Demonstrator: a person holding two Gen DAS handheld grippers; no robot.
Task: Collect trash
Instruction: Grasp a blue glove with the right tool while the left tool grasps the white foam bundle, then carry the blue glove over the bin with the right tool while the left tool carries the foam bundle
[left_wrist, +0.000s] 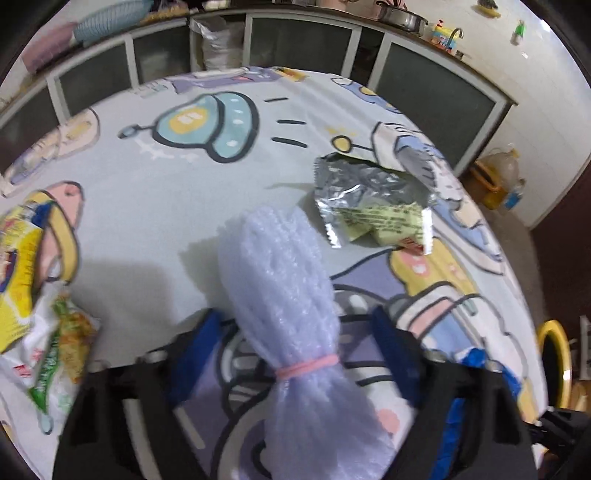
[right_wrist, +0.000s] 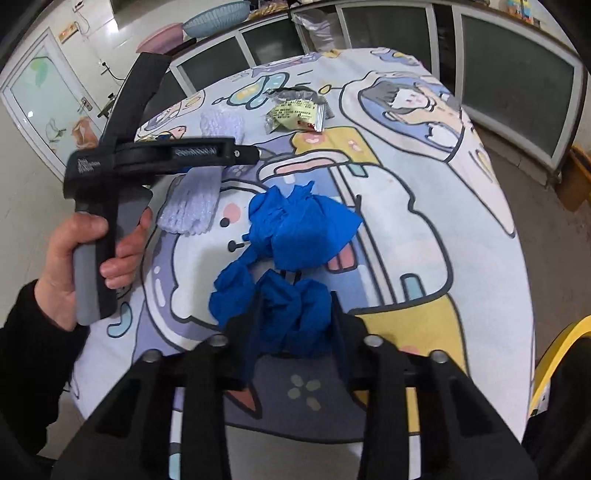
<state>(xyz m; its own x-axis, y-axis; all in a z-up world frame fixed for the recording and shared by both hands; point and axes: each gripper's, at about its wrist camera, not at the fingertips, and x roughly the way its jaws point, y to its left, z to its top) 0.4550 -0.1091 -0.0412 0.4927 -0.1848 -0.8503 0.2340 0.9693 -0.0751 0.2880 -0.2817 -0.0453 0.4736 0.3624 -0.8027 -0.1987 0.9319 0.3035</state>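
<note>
A lilac foam bundle (left_wrist: 280, 280) tied with a pink rubber band lies on the cartoon-print tablecloth (left_wrist: 155, 206). My left gripper (left_wrist: 299, 321) straddles its neck, open, with a gap showing beside the right blue pad (left_wrist: 395, 343). In the right wrist view a hand (right_wrist: 74, 258) holds that gripper (right_wrist: 247, 155) over the bundle (right_wrist: 192, 206). A crumpled blue wad (right_wrist: 295, 229) lies near the table's front. My right gripper (right_wrist: 295, 299) is shut on its near end. A silver and yellow wrapper (left_wrist: 373, 203) (right_wrist: 295, 110) lies farther back.
A yellow snack bag (left_wrist: 22, 258) and a white-green wrapper (left_wrist: 55, 350) lie at the table's left edge. A yellow rim (left_wrist: 554, 354) (right_wrist: 561, 347) stands beside the table on the right. Glass-fronted cabinets (left_wrist: 303, 40) run behind the table.
</note>
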